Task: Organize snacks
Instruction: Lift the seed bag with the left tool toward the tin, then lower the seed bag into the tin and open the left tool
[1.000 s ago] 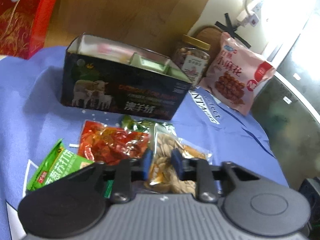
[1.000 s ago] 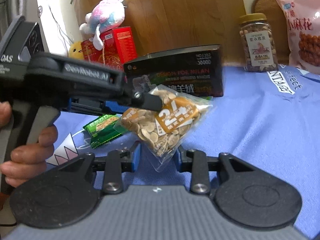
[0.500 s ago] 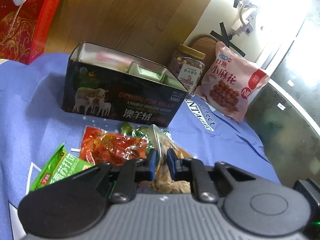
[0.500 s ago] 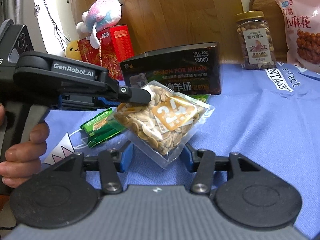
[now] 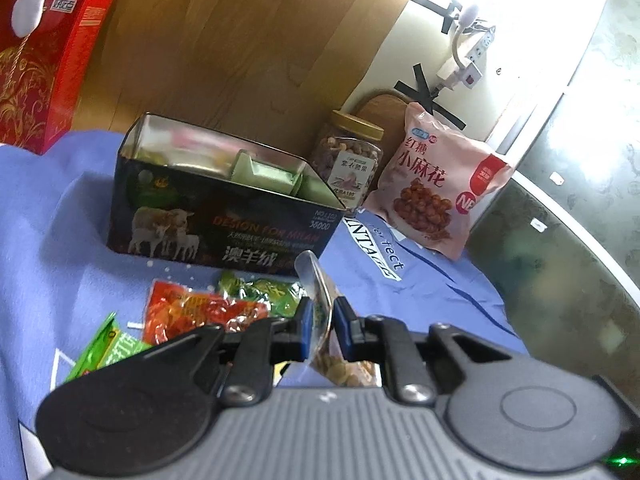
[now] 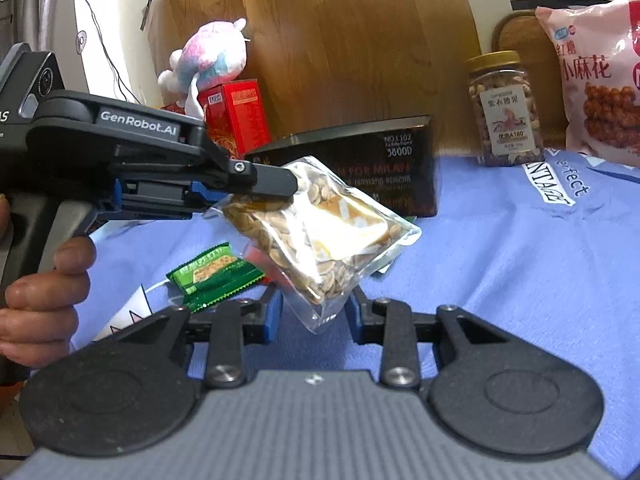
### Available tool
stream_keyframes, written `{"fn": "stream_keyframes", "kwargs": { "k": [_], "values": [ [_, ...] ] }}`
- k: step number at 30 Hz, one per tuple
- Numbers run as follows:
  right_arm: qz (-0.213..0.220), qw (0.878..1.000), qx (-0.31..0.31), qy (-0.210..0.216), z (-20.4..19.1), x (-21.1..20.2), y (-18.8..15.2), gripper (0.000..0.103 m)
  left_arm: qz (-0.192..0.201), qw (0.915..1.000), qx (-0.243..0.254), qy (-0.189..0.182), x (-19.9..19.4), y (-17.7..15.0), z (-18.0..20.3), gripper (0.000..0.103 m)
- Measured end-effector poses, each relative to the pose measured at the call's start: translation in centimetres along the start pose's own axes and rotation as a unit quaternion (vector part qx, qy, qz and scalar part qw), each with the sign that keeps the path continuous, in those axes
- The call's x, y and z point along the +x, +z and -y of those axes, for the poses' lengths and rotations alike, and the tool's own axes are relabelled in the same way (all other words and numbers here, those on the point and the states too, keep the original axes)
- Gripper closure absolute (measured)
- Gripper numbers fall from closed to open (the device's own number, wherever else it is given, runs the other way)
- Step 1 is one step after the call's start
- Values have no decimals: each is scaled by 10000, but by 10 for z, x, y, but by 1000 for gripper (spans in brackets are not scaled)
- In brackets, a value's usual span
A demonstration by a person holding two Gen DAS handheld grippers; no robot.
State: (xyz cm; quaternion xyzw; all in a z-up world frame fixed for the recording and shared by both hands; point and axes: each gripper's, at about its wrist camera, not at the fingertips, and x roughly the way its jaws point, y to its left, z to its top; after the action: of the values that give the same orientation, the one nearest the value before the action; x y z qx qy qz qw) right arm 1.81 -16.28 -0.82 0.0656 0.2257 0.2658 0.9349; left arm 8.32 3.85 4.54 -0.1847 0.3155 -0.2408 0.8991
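Note:
My left gripper (image 5: pixel 323 316) is shut on the edge of a clear bag of seeds (image 5: pixel 320 304) and holds it above the blue cloth; in the right wrist view the bag (image 6: pixel 320 236) hangs from the left gripper (image 6: pixel 276 188). My right gripper (image 6: pixel 316 314) is open, its fingers on either side of the bag's lower corner without pinching it. An open dark tin box (image 5: pixel 216 200) with green packets inside stands behind. A red snack pack (image 5: pixel 200 312), a green candy pack (image 5: pixel 260 292) and a green cracker pack (image 6: pixel 214 276) lie on the cloth.
A nut jar (image 5: pixel 352 160) and a pink snack bag (image 5: pixel 436 192) stand at the back right. A red carton (image 5: pixel 36 68) with a plush toy (image 6: pixel 208 56) stands at the back left. A wooden board is behind. The table edge drops off at the right.
The left gripper closed on the seed bag and lifted it off the cloth. The right gripper stayed open under the bag's corner.

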Motion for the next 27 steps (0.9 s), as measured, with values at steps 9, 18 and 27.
{"fn": "stream_keyframes", "kwargs": {
  "k": [9, 18, 27],
  "values": [
    [11, 10000, 11, 9, -3, 0, 0, 68, -59, 9999, -150, -32, 1, 1, -8, 90],
    [545, 9973, -460, -152, -5, -6, 49, 80, 207, 9997, 53, -74, -3, 44, -1, 90],
    [314, 9967, -687, -292, 21, 73, 119, 82, 686, 9968, 79, 396, 30, 113, -25, 88]
  ]
}}
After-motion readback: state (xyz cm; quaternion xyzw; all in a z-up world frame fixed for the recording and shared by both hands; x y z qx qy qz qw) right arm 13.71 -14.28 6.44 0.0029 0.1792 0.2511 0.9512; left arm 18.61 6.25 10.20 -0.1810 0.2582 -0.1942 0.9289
